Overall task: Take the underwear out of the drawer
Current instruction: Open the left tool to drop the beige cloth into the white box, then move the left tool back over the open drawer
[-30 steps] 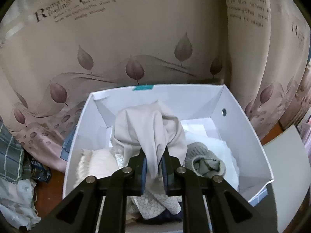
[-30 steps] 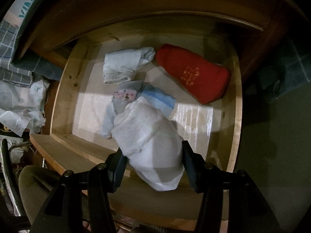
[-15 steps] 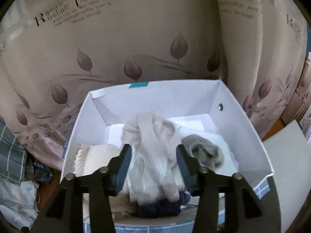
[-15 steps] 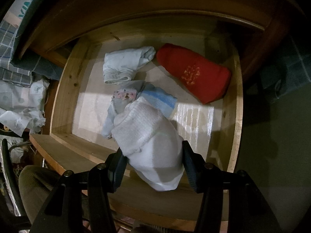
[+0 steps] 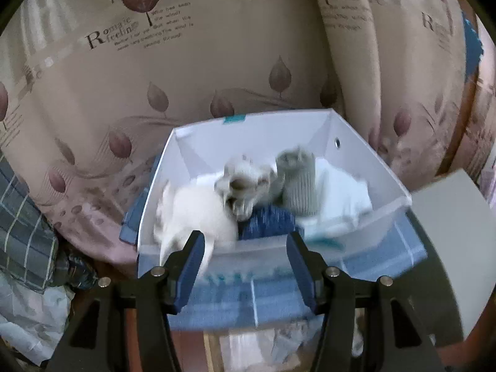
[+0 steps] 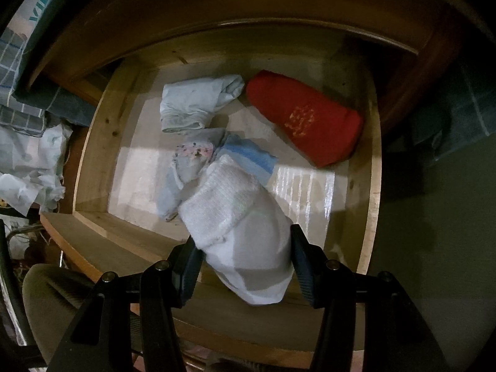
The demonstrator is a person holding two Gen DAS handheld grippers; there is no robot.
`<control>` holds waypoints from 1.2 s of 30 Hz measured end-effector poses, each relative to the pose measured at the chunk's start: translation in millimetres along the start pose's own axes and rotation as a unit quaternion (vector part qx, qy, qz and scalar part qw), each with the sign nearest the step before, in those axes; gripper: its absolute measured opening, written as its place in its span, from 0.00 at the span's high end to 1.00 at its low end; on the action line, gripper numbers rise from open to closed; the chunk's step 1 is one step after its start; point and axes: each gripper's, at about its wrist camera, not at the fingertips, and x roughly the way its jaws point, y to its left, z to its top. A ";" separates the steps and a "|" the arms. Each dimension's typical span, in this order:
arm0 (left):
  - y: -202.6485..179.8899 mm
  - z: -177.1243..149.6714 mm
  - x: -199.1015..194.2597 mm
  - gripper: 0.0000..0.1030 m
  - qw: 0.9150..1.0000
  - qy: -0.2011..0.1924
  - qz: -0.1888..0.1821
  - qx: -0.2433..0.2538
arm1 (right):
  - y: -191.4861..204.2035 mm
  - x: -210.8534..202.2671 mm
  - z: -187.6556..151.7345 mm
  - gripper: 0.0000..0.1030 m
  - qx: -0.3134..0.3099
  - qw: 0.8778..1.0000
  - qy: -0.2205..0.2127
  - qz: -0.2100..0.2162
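In the left wrist view my left gripper (image 5: 246, 260) is open and empty, just in front of a white box (image 5: 387, 183). The beige underwear (image 5: 245, 183) lies in the box among white, grey and dark blue pieces. In the right wrist view my right gripper (image 6: 245, 263) is shut on a rolled white piece (image 6: 245, 229) and holds it above the open wooden drawer (image 6: 370, 192). In the drawer lie a red roll (image 6: 307, 117), a pale folded piece (image 6: 198, 102) and a blue-and-patterned piece (image 6: 204, 161).
A leaf-print curtain (image 5: 217, 62) hangs behind the box. A plaid cloth (image 5: 21, 217) and crumpled white bags (image 5: 28, 316) lie at the left. A white board (image 5: 455, 235) stands at the right. A chair seat (image 6: 55, 303) is below the drawer front.
My left gripper opened and let the beige underwear drop into the white box, then drew back from it. My right gripper kept its hold on the white roll, nearly still.
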 end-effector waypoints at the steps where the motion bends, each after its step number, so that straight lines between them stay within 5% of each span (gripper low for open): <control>1: 0.8 -12.8 -1.4 0.45 1.000 0.006 0.005 0.002 | 0.0 0.2 0.2 0.51 0.000 1.000 0.000 -0.001; 20: 26.7 -191.5 67.4 0.45 0.987 0.117 0.006 -0.111 | 6.2 1.5 -0.2 0.51 -0.012 0.999 0.000 -0.035; 36: 27.3 -214.8 84.7 0.45 0.984 0.129 0.034 -0.122 | 5.7 1.2 0.8 0.51 -0.014 0.999 0.002 -0.044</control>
